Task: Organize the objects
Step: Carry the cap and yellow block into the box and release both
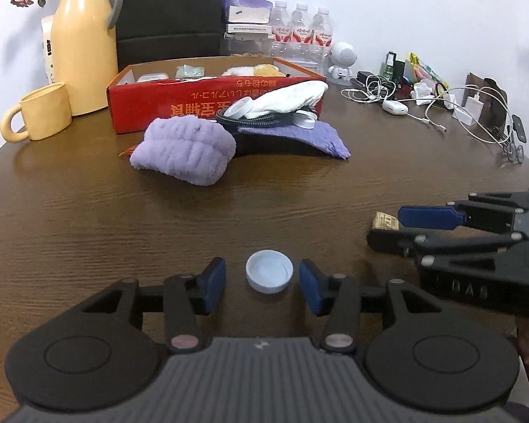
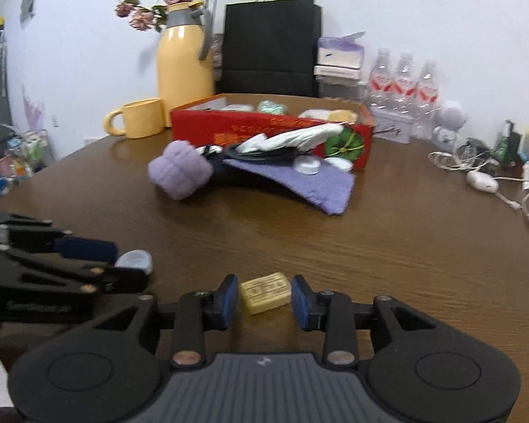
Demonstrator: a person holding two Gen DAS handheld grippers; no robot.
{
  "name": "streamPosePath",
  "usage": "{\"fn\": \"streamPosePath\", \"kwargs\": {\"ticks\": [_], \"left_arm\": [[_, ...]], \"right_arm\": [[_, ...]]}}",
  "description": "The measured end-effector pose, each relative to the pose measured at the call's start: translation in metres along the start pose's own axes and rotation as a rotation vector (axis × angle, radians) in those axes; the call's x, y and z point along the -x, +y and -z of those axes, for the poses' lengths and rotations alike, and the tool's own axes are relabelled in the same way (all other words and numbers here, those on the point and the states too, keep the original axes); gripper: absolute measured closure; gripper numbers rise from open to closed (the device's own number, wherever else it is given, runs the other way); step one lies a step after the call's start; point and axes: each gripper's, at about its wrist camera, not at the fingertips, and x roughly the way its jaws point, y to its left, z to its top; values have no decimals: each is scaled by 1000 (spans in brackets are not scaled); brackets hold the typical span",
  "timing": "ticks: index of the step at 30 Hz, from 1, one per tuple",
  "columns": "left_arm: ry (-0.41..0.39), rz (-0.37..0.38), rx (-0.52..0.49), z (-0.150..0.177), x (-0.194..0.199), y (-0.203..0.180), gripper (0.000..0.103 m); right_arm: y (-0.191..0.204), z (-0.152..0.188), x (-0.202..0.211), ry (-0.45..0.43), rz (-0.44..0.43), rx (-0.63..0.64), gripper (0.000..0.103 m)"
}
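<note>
Left gripper [image 1: 262, 283]: jaws apart, low over the table [image 1: 88, 218]; blue pads flank the cap without touching it.
Cap [image 1: 269, 271]: pale blue, open side up, flat on the table between the left pads, a gap on each side.
Right gripper [image 2: 264, 296]: jaws apart; pads stand on either side of the block, clear of it.
Block [image 2: 266, 292]: small, yellow, rectangular, embossed top; lies on the table between the right pads.
Gripper relation: side by side at the near edge, well short of the pile.
Box [image 1: 180, 105]: red, open top, mid-table, holding several small items.
Pile: a lilac towel roll [image 1: 185, 151], a flat purple cloth [image 1: 299, 137], a white cloth [image 1: 292, 100] and a black cable, heaped against the box front.
Flask [image 1: 83, 42]: yellow, upright left of the box, a yellow mug [image 1: 40, 112] beside it.
Background: black bag [image 2: 271, 46], bottles [image 1: 301, 30], white chargers and cords at far right.
</note>
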Motion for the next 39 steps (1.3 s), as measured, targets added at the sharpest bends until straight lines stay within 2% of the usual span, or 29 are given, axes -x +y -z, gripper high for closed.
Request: {"fn": "streamPosePath", "kwargs": {"ticks": [1,3,6,8,11,13,16,19,22,24,26,27,28,31,34,35,36,38,39], "left_arm": [[-1,-4,-5,0,-1,0,56],[-3,-12,-19,0,-2,-2,73],[-11,-2,-19,-1,-3,0,74],[-12,5,-6,-3,-4,2,74],[-45,61,30,-21,1,13,74],[-100,98,-7,-45,8,21,74],[-167,130,-72,-98,11,39,74],[-203,103,-99,-162,-5,65,74],[-186,54,-85,-218,-53,92,74],[-119,40,-44,-249,-101,109,74],[-15,21,30,-271,-156,125,74],[36,-34,72,-277,-180,131,74],[65,-82,70,-283,-201,131,74],[135,-79,28,-291,-245,129,73],[164,-84,46,-293,-263,134,72],[161,-79,48,-292,-264,136,67],[155,-74,47,-291,-263,137,55],[121,-69,42,-288,-256,138,49],[104,-69,32,-287,-250,138,49]], "right_arm": [[1,1,-1,0,1,6,60],[3,1,-5,-4,18,22,59],[-5,1,-10,17,12,-10,66],[-9,-2,-11,21,19,-29,84],[-15,-8,-9,23,16,-26,83],[-21,-21,-7,6,20,-10,83],[-31,-63,-5,-45,30,59,83],[-47,-122,-11,-100,8,125,83],[-62,-182,-30,-151,-21,141,83],[-73,-223,-59,-151,-47,110,83],[-83,-258,-99,-117,-79,78,83],[-84,-272,-125,-96,-74,94,83],[-83,-280,-146,-78,-58,106,83],[-80,-295,-227,39,-22,110,83],[-83,-297,-294,140,-64,68,83],[-86,-296,-315,170,-77,40,83],[-89,-295,-329,182,-80,15,83],[-95,-293,-344,177,-108,-54,82],[-96,-294,-345,171,-120,-78,76]]}}
